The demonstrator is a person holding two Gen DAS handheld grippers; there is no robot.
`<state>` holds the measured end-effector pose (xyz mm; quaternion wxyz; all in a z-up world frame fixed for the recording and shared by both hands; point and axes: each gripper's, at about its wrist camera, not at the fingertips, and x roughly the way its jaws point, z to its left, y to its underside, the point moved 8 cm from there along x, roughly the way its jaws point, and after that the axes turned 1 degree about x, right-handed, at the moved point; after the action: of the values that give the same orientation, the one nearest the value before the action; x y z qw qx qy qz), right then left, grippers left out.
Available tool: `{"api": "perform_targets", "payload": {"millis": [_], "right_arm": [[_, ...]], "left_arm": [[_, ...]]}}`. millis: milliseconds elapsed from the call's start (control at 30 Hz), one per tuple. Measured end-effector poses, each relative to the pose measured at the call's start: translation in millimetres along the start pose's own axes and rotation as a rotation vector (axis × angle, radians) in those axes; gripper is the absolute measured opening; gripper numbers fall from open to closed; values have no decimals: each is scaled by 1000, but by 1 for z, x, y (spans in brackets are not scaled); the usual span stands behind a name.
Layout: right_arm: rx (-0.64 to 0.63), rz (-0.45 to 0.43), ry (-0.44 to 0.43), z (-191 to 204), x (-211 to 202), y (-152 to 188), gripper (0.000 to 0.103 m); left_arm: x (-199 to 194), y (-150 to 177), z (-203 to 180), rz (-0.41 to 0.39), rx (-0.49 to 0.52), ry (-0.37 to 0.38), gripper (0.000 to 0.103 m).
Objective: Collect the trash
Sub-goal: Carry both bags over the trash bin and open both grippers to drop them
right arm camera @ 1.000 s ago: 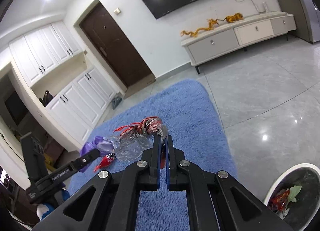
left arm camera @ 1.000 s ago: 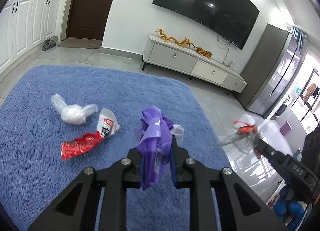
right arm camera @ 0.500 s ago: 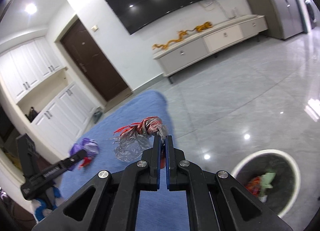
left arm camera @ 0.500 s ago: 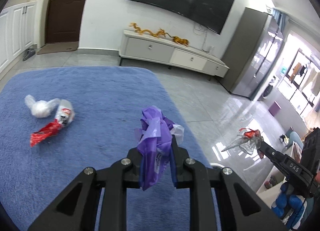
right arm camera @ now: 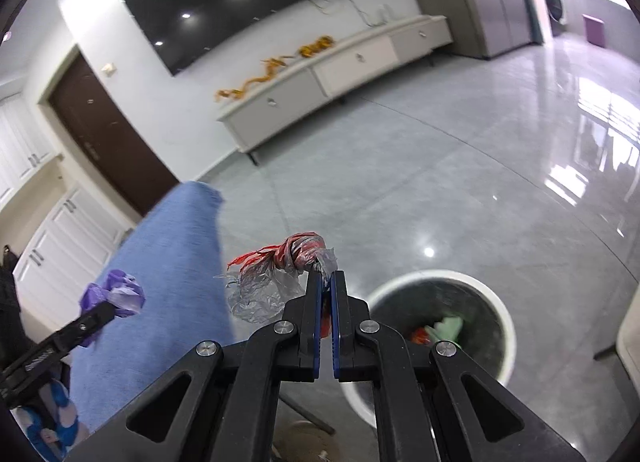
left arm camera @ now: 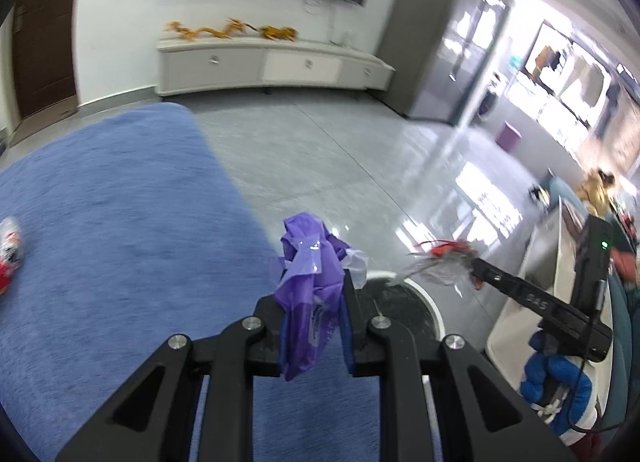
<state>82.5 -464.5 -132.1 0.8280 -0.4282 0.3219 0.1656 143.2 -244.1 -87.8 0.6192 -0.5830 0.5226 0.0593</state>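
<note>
My left gripper point(left arm camera: 312, 282) is shut on a crumpled purple plastic bag point(left arm camera: 310, 262) and holds it above the rug's edge, beside the round white-rimmed trash bin point(left arm camera: 432, 310). My right gripper point(right arm camera: 327, 276) is shut on a clear plastic wrapper with red strips point(right arm camera: 280, 266), held just above and left of the bin point(right arm camera: 492, 294), which holds red and green scraps. The right gripper also shows in the left wrist view point(left arm camera: 476, 268), over the bin. The left gripper shows in the right wrist view point(right arm camera: 108, 308) with the purple bag point(right arm camera: 114, 294).
A blue rug point(left arm camera: 112, 222) covers the floor at left, with a red-and-white wrapper point(left arm camera: 9, 250) lying at its left edge. A white TV cabinet point(left arm camera: 264, 66) stands against the far wall. Glossy grey tiles point(right arm camera: 440, 198) surround the bin. A pale counter point(left arm camera: 540, 282) stands right.
Both grippers have swung right, away from the rug and toward the trash bin, each still holding its piece. The bin now lies right under the right gripper.
</note>
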Motion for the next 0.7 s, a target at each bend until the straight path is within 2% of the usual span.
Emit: {"api": "perform_targets", "payload": {"millis": [133,300,600,700], "right_arm": [[28,38,65,-30,12,9,4],[65,75,126,-63,24,19,5],[118,119,185,-103,36,32,8],[139,137,208,-114,42,35,8]], "left_arm": [[31,6,-42,70,71,32,19],[65,9,-74,143,97,70,20],[109,8,-106,217,99,110,21],[118,12,-113,234,93,140,29]]}}
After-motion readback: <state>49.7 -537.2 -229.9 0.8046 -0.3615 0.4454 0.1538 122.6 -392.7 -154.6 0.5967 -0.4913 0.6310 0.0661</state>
